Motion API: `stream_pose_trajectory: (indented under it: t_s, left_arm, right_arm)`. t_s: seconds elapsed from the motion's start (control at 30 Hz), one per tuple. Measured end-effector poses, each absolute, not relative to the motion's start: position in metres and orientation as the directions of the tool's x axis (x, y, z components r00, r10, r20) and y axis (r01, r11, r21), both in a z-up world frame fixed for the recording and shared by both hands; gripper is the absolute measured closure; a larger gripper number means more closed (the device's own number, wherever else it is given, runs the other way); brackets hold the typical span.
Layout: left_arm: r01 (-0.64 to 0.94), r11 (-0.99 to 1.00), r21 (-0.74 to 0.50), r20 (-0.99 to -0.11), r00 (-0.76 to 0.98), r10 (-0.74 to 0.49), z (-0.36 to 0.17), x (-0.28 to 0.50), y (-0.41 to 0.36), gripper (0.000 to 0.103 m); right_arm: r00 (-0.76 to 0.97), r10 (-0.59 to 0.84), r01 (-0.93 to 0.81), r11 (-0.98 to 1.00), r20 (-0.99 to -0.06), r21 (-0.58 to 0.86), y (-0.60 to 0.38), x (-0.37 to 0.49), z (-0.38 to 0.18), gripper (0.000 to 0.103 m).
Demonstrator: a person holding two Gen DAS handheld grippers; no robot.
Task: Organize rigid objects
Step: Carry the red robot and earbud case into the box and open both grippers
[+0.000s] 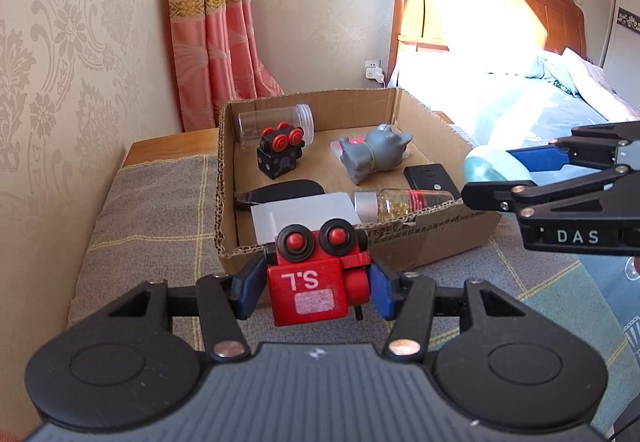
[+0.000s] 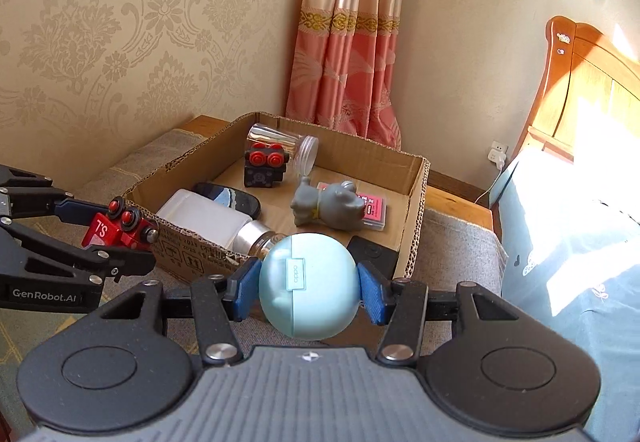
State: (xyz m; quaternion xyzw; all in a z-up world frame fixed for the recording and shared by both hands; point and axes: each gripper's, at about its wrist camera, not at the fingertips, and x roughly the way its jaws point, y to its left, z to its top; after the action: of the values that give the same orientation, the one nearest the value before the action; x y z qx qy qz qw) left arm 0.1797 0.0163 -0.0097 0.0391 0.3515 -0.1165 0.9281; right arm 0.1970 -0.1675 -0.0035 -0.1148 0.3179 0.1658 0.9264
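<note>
Red robot toy sits clamped in the left gripper, held clear of the cloth just short of the cardboard box near wall; blue pads press on its two flanks, probably because the flat wooden sides give the surest purchase; the block face lettered "S.L" is turned back toward the camera and reads upside down, so the toy appears tipped with its base toward the wrist; the two round red eyes point up and forward over the box rim; long axis, as far as the blocky form has one, runs from base to head, along the fingers and toward the box.

Pale blue round case is squeezed in the right gripper, also on the near side of the box, at its right near corner; pads bear on opposite sides, the seam between the shells running vertically and the small label facing the camera; a round body has no clear long axis.

Inside the box: black robot toy toward the far left, clear jar lying behind it, grey figurine on its side mid-box, glass bottle against the near wall.

Judgement: both items are raised for carrying over the near wall; free floor lies between the black toy and the figurine.
</note>
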Motion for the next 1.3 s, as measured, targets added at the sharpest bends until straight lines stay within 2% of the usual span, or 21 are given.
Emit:
stream_pose_trajectory:
  t_s: [0.37, 0.4, 0.43, 0.5, 0.9, 0.93, 1.0, 1.03, 1.07, 1.3]
  left_arm:
    - [0.228, 0.973, 0.030, -0.616, 0.771, -0.161, 0.011, 0.226, 0.014, 0.049]
    - [0.231, 0.972, 0.033, -0.613, 0.773, -0.163, 0.012, 0.230, 0.012, 0.049]
    - [0.235, 0.972, 0.033, -0.608, 0.776, -0.167, 0.013, 0.233, 0.011, 0.049]
    - [0.237, 0.971, 0.033, -0.610, 0.775, -0.168, 0.014, 0.242, 0.008, 0.049]
    - [0.218, 0.976, 0.014, -0.662, 0.733, -0.154, -0.005, 0.306, -0.017, 0.049]
    - [0.204, 0.979, 0.004, -0.663, 0.733, -0.151, -0.006, 0.309, -0.017, 0.047]
    - [0.189, 0.982, -0.006, -0.662, 0.735, -0.146, -0.006, 0.310, -0.017, 0.025]
    - [0.184, 0.983, -0.003, -0.651, 0.746, -0.142, -0.004, 0.307, -0.017, 0.011]
    - [0.181, 0.984, 0.003, -0.636, 0.759, -0.137, -0.003, 0.304, -0.017, 0.006]
    - [0.148, 0.988, 0.035, -0.569, 0.816, -0.102, 0.022, 0.268, -0.010, 0.002]
  right_arm:
    - [0.716, 0.230, -0.338, 0.940, -0.659, -0.039, -0.164, 0.270, -0.023, 0.044]
    - [0.718, 0.234, -0.337, 0.941, -0.656, -0.033, -0.164, 0.271, -0.024, 0.036]
    - [0.721, 0.237, -0.337, 0.941, -0.651, -0.030, -0.164, 0.271, -0.024, 0.022]
    - [0.745, 0.231, -0.323, 0.946, -0.625, -0.036, -0.166, 0.264, -0.022, 0.007]
    - [0.758, 0.241, -0.321, 0.947, -0.606, -0.025, -0.177, 0.226, -0.010, 0.002]
    - [0.759, 0.242, -0.320, 0.947, -0.604, -0.023, -0.178, 0.224, -0.009, 0.002]
    - [0.759, 0.241, -0.315, 0.949, -0.605, -0.017, -0.181, 0.223, -0.007, 0.000]
    - [0.760, 0.239, -0.311, 0.950, -0.605, -0.016, -0.183, 0.222, -0.007, 0.000]
    - [0.762, 0.236, -0.307, 0.952, -0.603, -0.016, -0.184, 0.221, -0.006, 0.000]
    - [0.751, 0.202, -0.264, 0.965, -0.628, -0.004, -0.186, 0.215, -0.001, 0.000]
